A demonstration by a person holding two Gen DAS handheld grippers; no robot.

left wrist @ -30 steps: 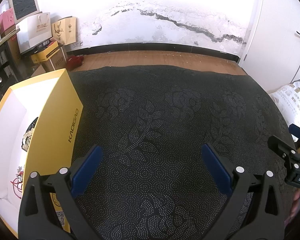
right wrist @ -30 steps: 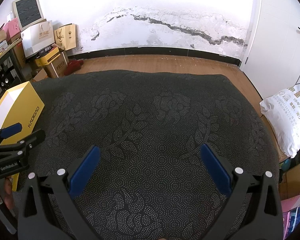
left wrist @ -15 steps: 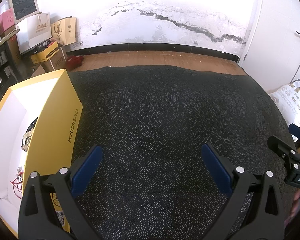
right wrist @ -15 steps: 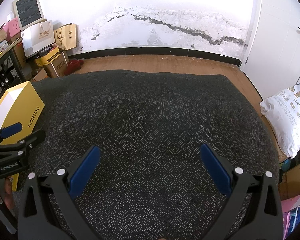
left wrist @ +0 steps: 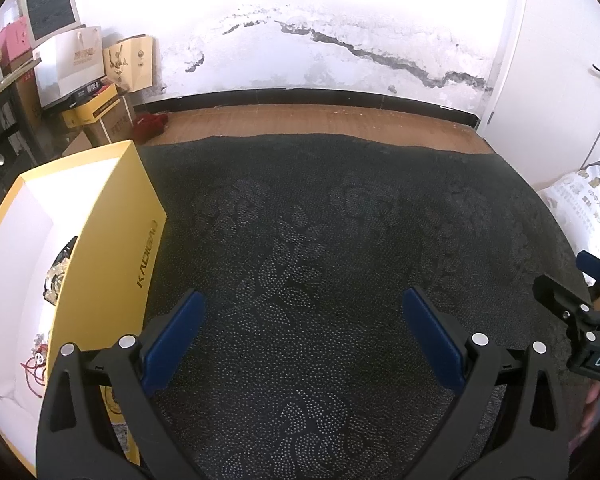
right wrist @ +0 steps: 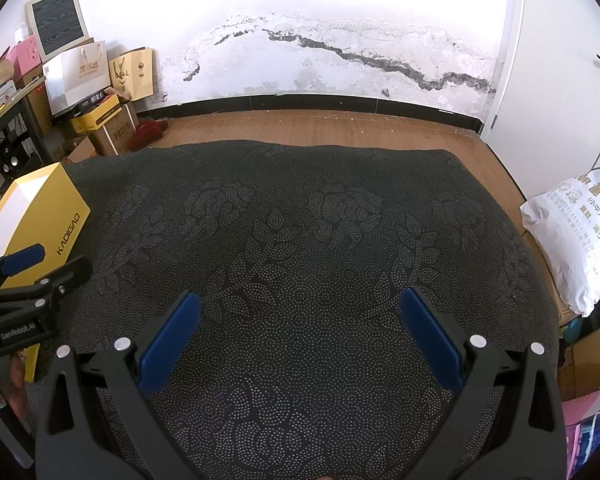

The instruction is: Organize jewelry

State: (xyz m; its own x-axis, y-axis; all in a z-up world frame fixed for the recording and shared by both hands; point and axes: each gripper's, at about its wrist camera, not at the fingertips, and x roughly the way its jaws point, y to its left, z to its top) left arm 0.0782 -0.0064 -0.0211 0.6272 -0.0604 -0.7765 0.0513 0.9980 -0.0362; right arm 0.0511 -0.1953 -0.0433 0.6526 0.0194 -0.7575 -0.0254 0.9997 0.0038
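jewelry (left wrist: 54,280) lies tangled inside the open yellow box (left wrist: 112,240).

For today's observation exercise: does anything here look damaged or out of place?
Yes. The white back wall has a long dark crack with flaking plaster, running toward the white door. On the dark patterned cloth, the open yellow cardboard box sits normally.

One yellow box (left wrist: 112,240) stands at the left edge of one dark cloth (left wrist: 340,240); inside the box lie two pieces of jewelry, a beaded one (left wrist: 56,276) and, nearer the camera, a red-corded one (left wrist: 34,364). Two grippers, left (left wrist: 300,320) and right (right wrist: 298,320), both spread wide over the cloth
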